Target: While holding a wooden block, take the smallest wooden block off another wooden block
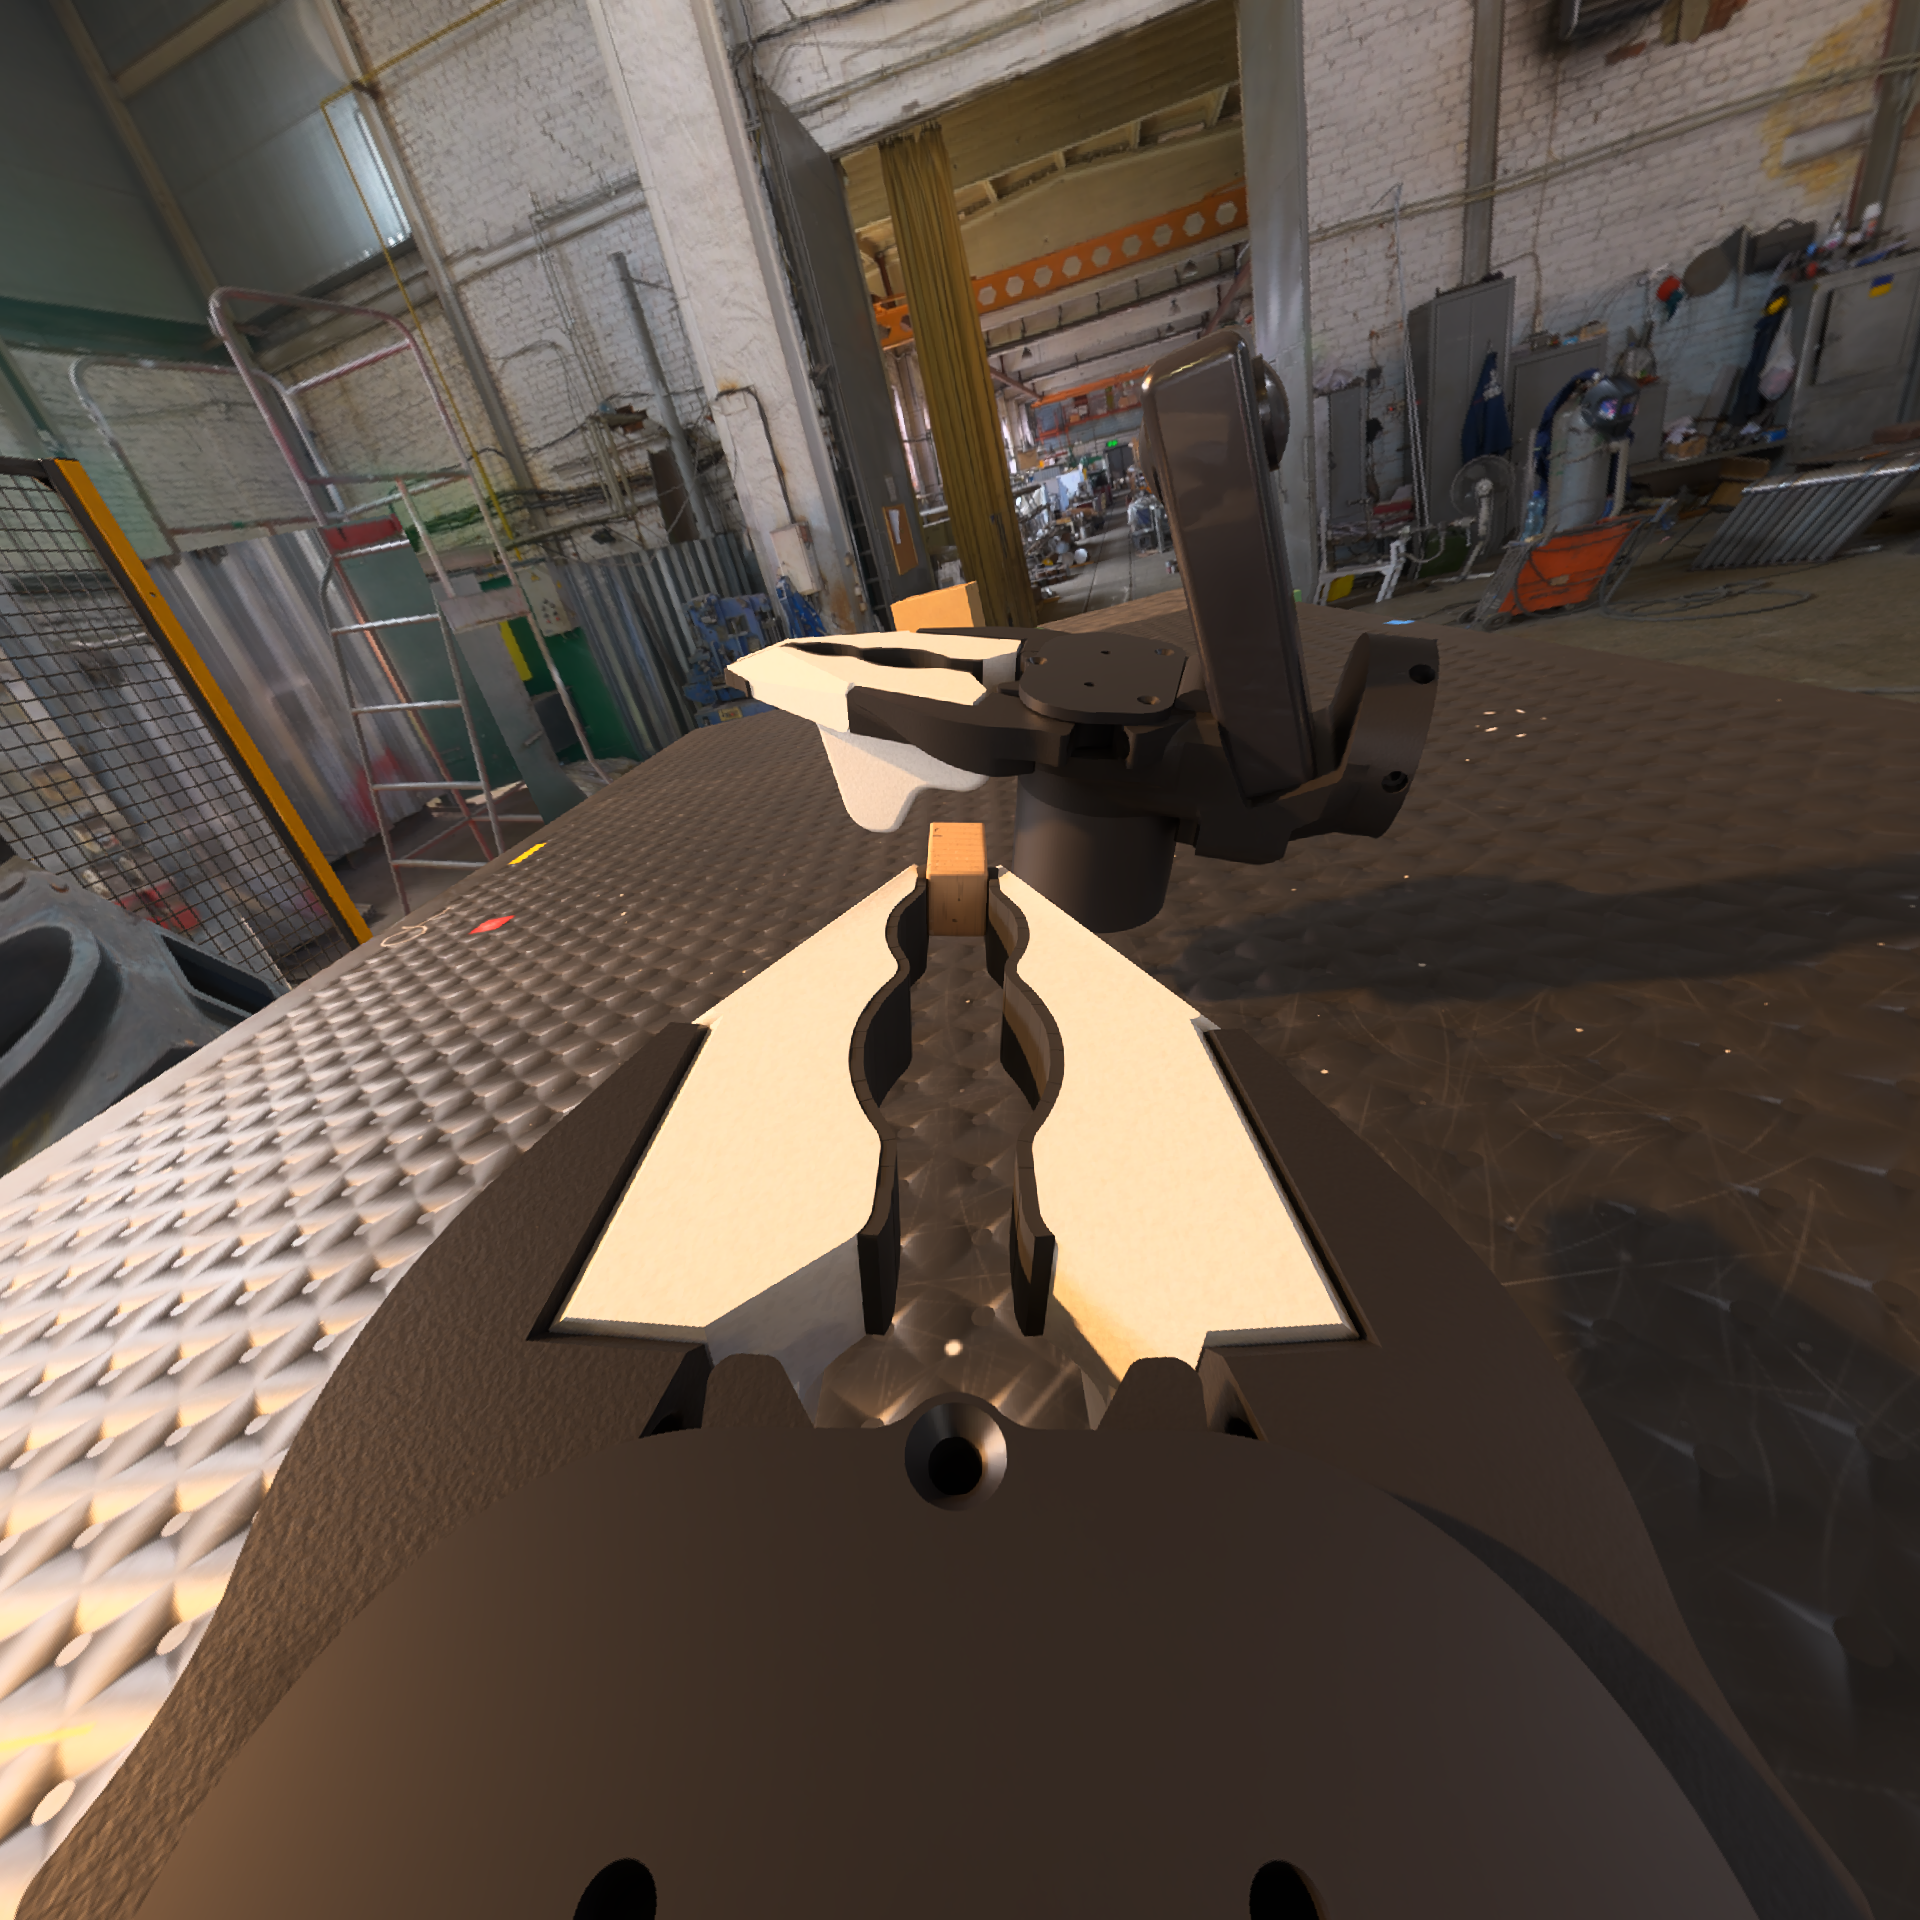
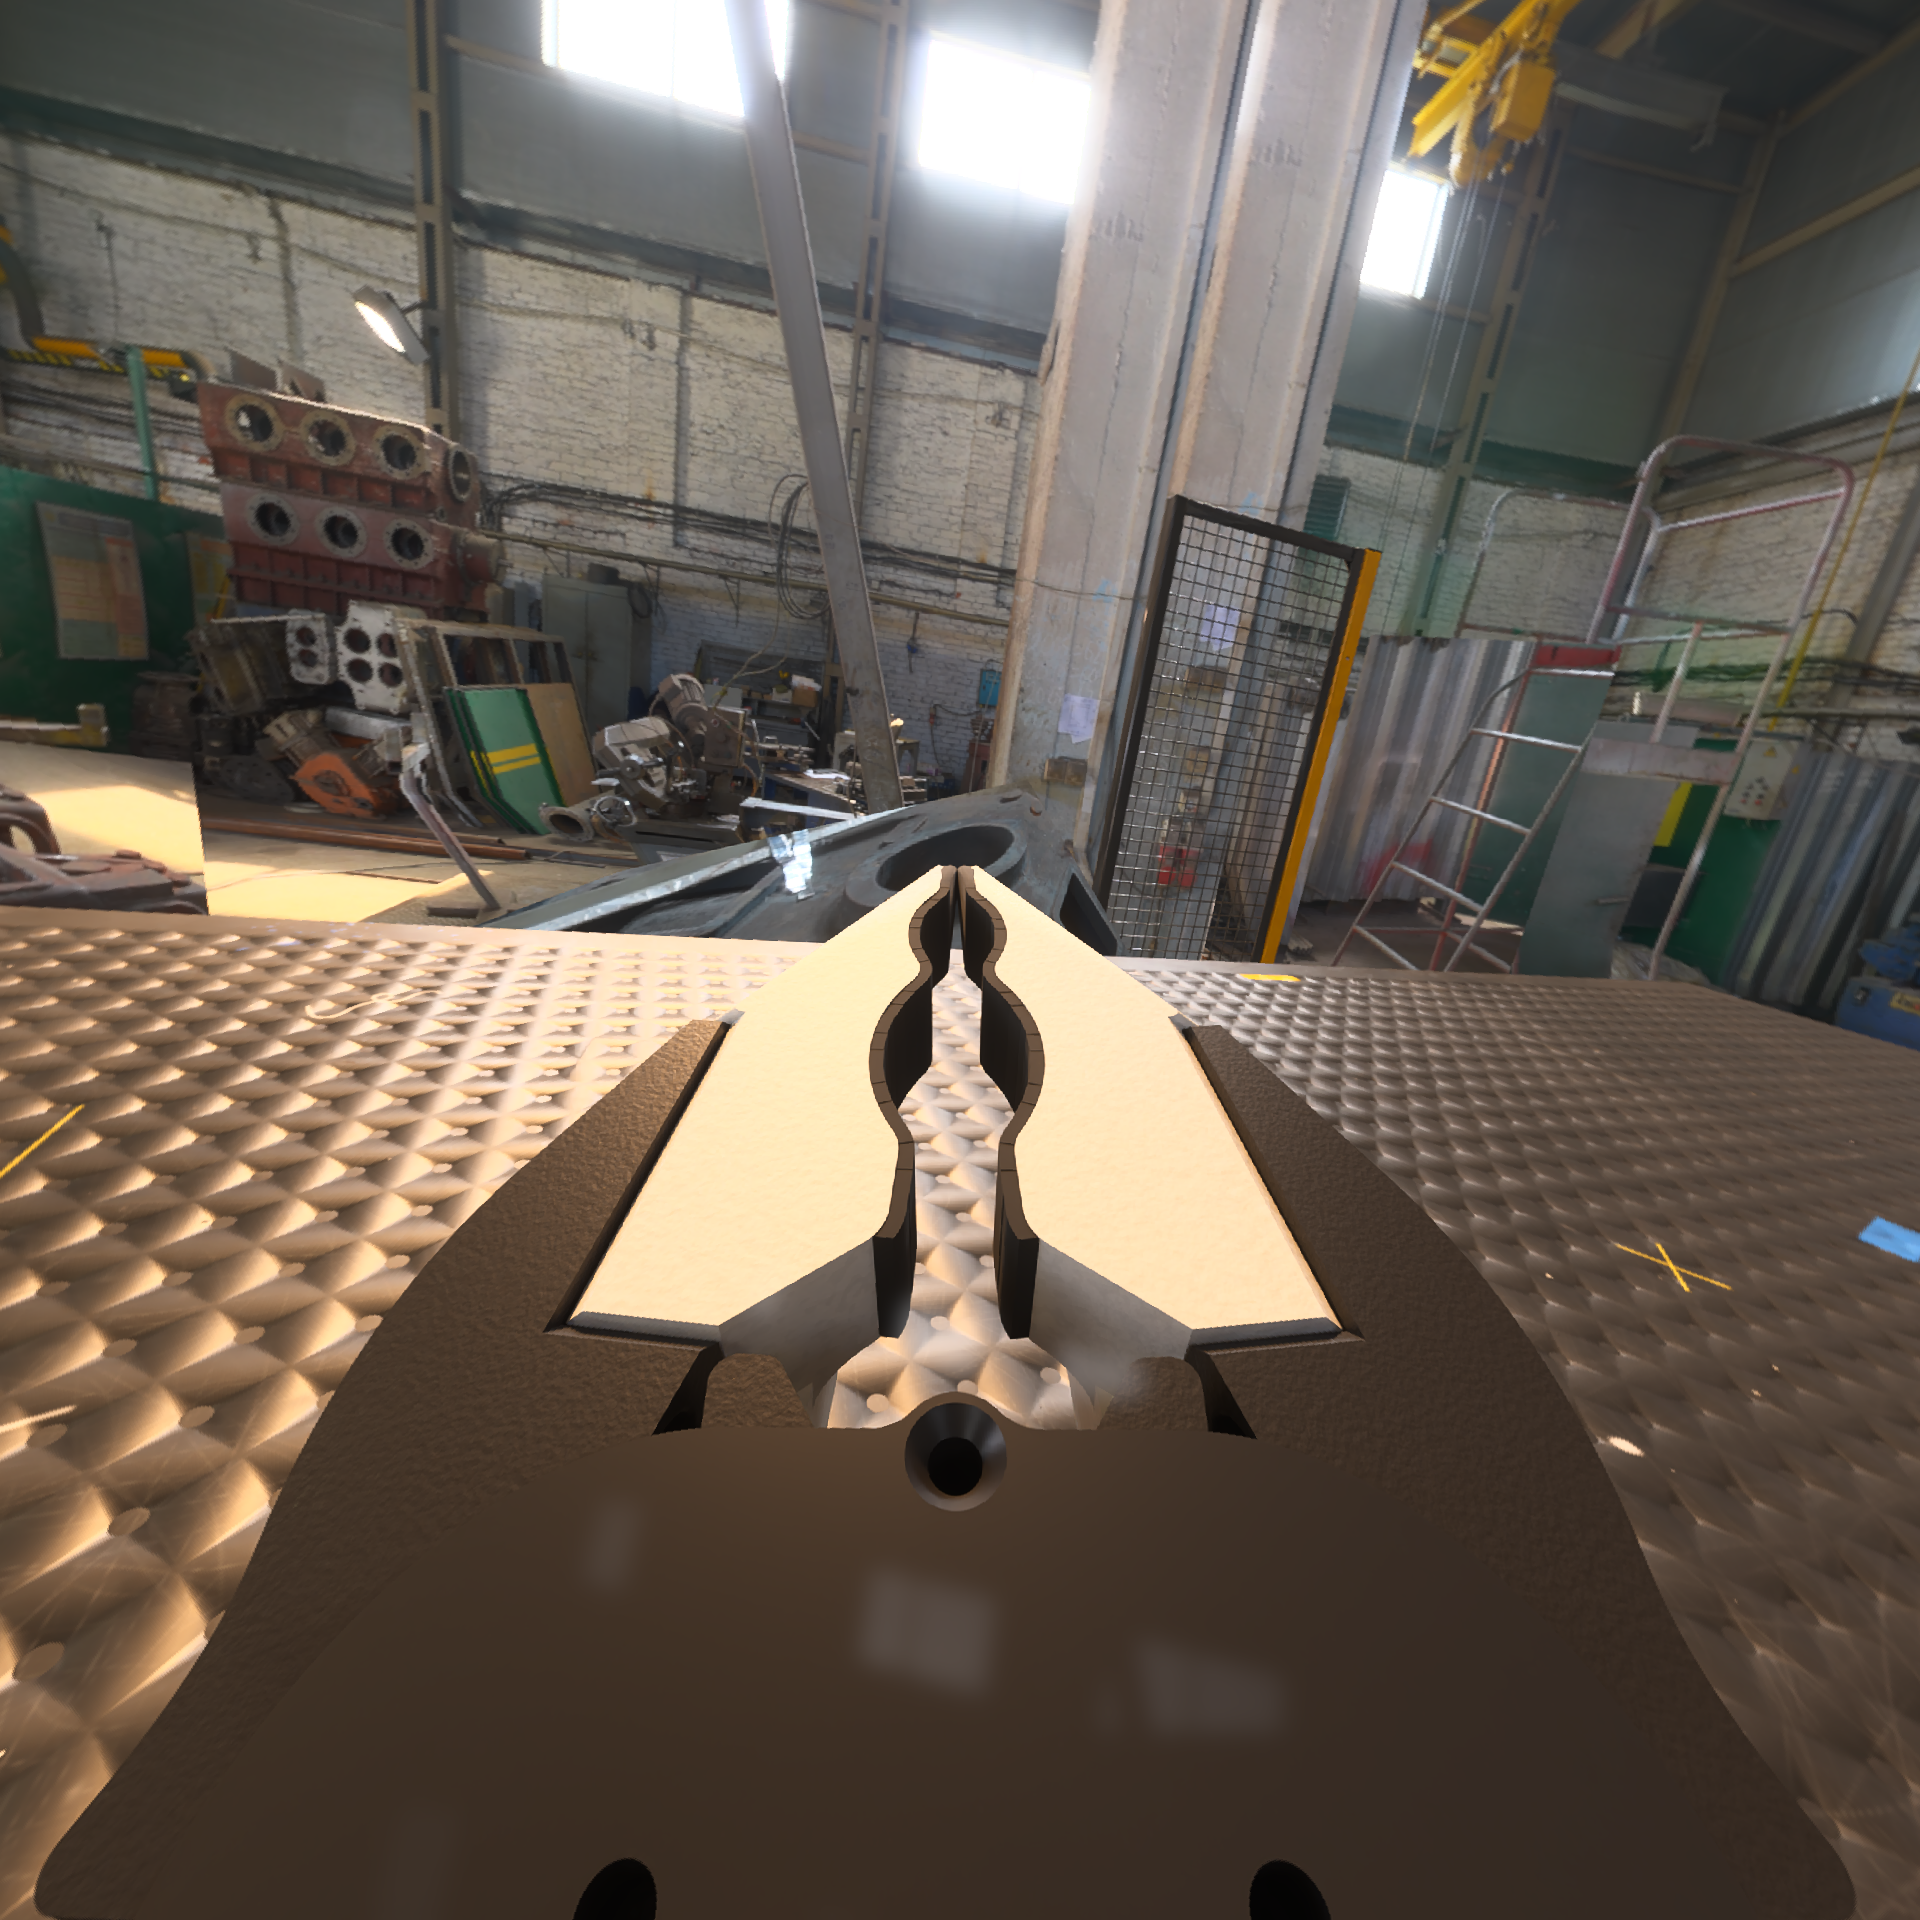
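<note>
In the left wrist view my left gripper point(image 1: 957, 881) is shut on a small light wooden block point(image 1: 956, 883), pinched upright between the fingertips above the studded metal table point(image 1: 312, 1143). A larger tan wooden block point(image 1: 935, 608) shows partly behind the right gripper at the table's far side. My right gripper point(image 1: 748, 673) hovers just beyond and above the held block, pointing left, its jaws together. In the right wrist view my right gripper point(image 2: 956, 875) is shut with nothing between the fingers. A flat tan block face point(image 2: 99, 831) shows at the left edge.
The table's far edge point(image 2: 416, 925) runs across the right wrist view, with workshop machinery and a mesh fence point(image 2: 1226, 727) beyond. Small flat markers lie on the table: red point(image 1: 490, 925), yellow point(image 1: 528, 854), blue point(image 2: 1889, 1236), and a yellow cross point(image 2: 1668, 1265).
</note>
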`<state>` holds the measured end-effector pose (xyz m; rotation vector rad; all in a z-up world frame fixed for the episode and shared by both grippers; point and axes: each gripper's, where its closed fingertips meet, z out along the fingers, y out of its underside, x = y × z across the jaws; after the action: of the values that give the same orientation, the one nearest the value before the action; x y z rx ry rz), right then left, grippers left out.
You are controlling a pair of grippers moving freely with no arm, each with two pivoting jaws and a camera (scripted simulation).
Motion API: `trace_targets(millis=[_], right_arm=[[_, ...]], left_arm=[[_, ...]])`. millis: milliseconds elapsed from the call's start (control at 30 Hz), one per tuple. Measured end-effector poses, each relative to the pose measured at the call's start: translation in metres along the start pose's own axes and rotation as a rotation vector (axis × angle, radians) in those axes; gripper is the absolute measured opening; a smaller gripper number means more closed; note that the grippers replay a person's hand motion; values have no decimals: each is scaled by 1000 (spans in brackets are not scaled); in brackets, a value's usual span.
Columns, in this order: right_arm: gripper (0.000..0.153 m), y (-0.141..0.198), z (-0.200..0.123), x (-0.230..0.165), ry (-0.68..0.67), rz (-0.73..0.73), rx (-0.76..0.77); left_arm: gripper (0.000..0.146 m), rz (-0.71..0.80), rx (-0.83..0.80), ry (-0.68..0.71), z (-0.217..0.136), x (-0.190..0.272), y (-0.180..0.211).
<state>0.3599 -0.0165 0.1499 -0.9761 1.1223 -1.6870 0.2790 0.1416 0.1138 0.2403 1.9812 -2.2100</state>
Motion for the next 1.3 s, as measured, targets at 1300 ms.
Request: trace_targets(millis=[1300], right_arm=[[0, -5, -1, 17, 83, -109, 11]], left_arm=[[9, 24, -32, -154, -5, -25, 4]])
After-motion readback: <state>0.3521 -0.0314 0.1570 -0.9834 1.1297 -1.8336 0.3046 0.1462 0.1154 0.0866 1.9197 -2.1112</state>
